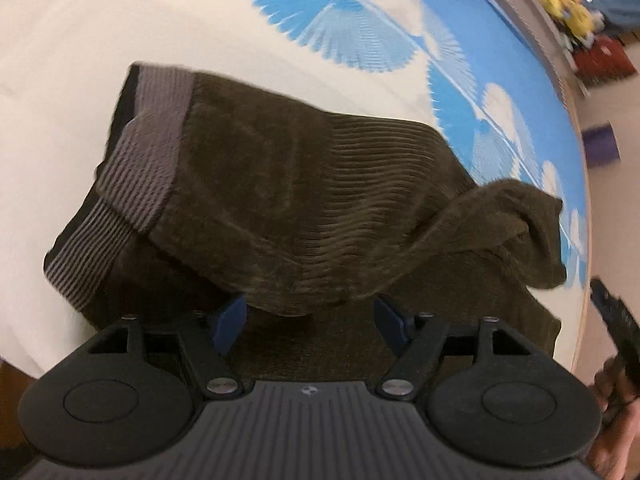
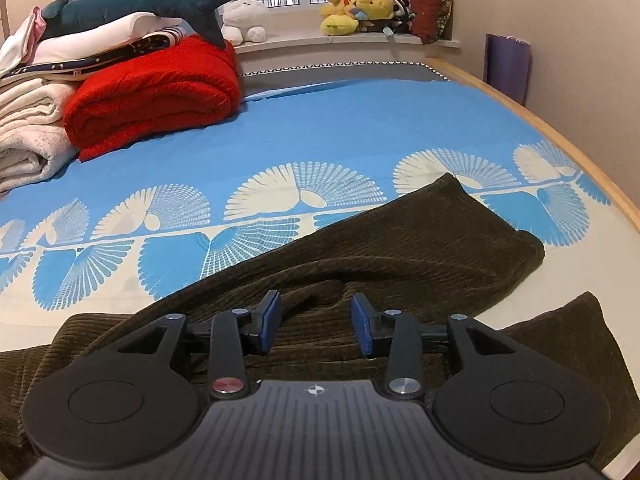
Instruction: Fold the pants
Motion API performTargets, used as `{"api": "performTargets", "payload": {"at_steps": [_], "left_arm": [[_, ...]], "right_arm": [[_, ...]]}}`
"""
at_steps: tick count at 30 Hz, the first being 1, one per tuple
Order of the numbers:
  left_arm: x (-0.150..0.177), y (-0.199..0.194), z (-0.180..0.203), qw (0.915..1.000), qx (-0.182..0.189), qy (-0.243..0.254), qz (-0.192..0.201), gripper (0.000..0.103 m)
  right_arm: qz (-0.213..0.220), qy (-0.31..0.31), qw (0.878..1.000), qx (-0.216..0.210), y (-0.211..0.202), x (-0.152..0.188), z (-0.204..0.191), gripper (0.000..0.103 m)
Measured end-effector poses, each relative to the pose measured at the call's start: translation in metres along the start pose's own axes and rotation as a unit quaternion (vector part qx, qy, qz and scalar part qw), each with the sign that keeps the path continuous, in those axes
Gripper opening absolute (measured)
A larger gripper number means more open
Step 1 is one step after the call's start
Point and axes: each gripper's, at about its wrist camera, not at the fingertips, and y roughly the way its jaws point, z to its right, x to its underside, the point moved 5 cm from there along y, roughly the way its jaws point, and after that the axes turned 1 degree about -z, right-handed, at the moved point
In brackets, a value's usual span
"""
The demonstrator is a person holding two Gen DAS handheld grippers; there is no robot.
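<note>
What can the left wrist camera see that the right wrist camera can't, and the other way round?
Only the left wrist view shows the pants' grey ribbed waistband and a fold of fabric hanging over the open left gripper.

Only the right wrist view shows the open right gripper clearly, a plush shark lying on stacked bedding, and a white plush toy on the window ledge.

Both show the dark corduroy pants, the blue patterned bedsheet, the red blanket, the yellow plush toys and the purple bag.
</note>
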Motion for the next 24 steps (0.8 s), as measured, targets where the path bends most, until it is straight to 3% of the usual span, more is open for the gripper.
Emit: {"api": "performTargets", "payload": {"at_steps": [10,14,17,20,22,24], "left_arm": [[-0.019,0.016,-0.024,0.9962,-0.011,-0.086,0.01,0.08],[-0.027,0.018,-0.028,0.9927,-0.02,-0.117,0.022,0.078],[-0.032,0.016,-0.032,0.9888,-0.05,-0.134,0.044,0.076],[-0.033,0.015,-0.04,0.9832,-0.076,-0.156,0.056,0.055],[-0.034,0.014,-0.043,0.9817,-0.089,-0.157,0.062,0.025],[-0.038,0.011,-0.043,0.981,-0.096,-0.15,0.077,0.017]], "right_arm": [[0.012,0.034,0.999,0.008,0.014,-0.012,0.006,0.041],[0.026,0.106,0.994,-0.008,0.026,-0.022,0.022,0.041],[-0.001,0.193,0.98,-0.048,0.053,-0.021,0.037,0.041],[-0.027,0.257,0.963,-0.077,0.083,-0.017,0.043,0.041],[-0.037,0.263,0.961,-0.082,0.102,-0.016,0.039,0.043],[-0.049,0.253,0.963,-0.078,0.122,-0.017,0.03,0.044]]}}
